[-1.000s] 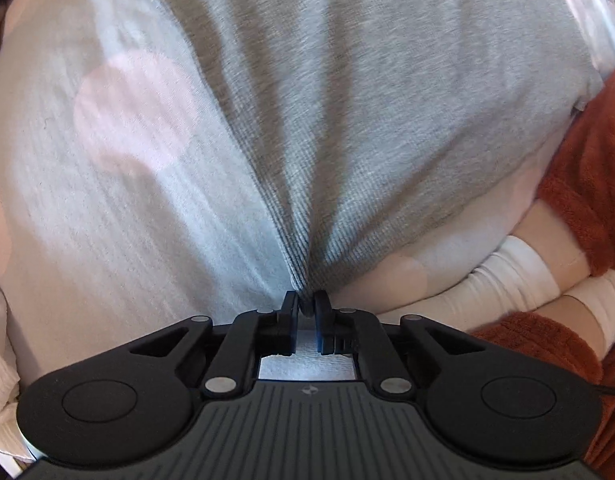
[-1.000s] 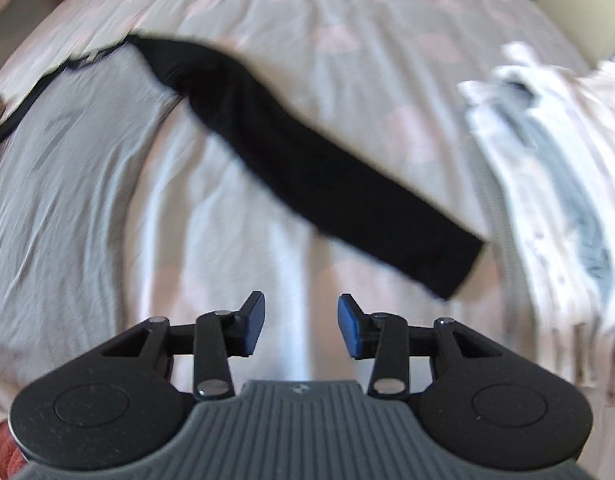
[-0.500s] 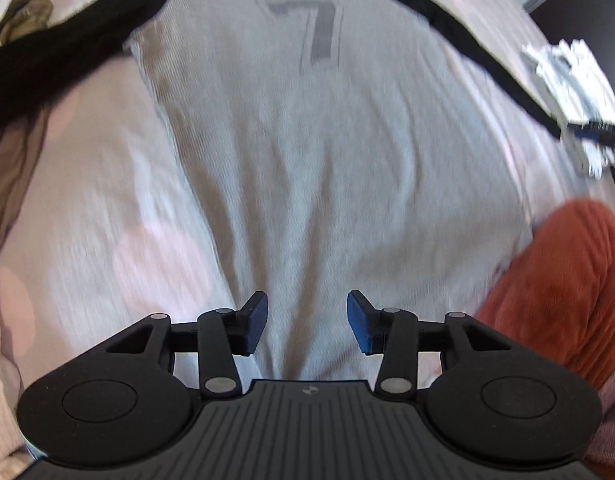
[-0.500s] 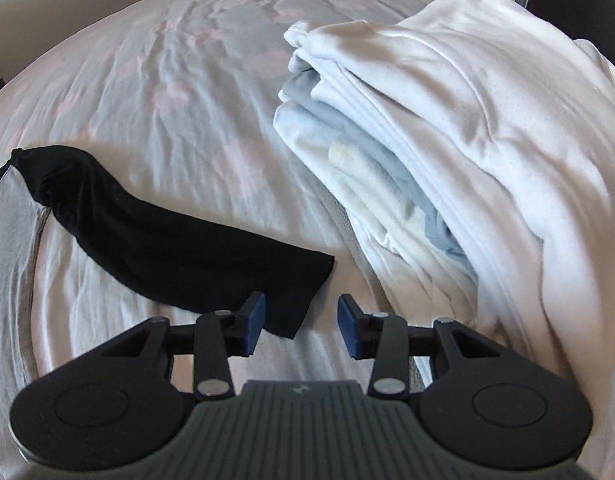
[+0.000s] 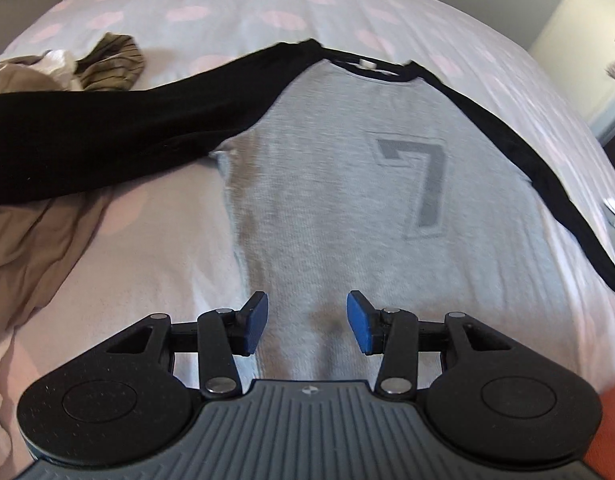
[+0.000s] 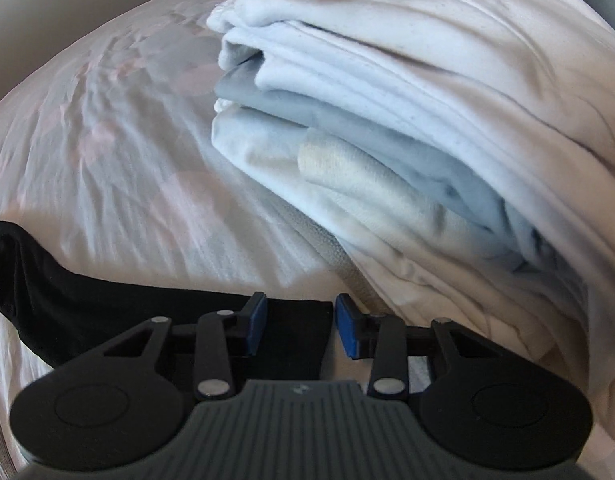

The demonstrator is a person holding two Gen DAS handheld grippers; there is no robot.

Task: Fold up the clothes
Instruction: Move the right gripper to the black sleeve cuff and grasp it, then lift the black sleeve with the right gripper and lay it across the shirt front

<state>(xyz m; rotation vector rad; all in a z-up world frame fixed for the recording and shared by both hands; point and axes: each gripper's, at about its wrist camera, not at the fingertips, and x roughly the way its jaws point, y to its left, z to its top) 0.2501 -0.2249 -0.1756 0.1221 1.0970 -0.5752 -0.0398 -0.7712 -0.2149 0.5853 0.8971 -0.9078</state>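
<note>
A grey raglan shirt (image 5: 327,200) with black sleeves is lying flat on the spotted bedsheet (image 5: 227,4), showing a large dark "7" (image 5: 423,184) on its front. The left hand-held gripper (image 5: 306,322) is hovering over its lower part, jaws apart. The right hand-held gripper (image 6: 300,326), also spread and empty, is straddling the black sleeve cuff (image 6: 107,304) beside a stack of folded white clothes (image 6: 427,120).

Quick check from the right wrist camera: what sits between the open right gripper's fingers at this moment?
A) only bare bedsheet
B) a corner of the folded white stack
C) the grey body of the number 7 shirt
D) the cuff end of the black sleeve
D: the right gripper is open with the cuff end of the black sleeve lying between its blue pads, while the folded white stack sits apart, further to the right.
</note>
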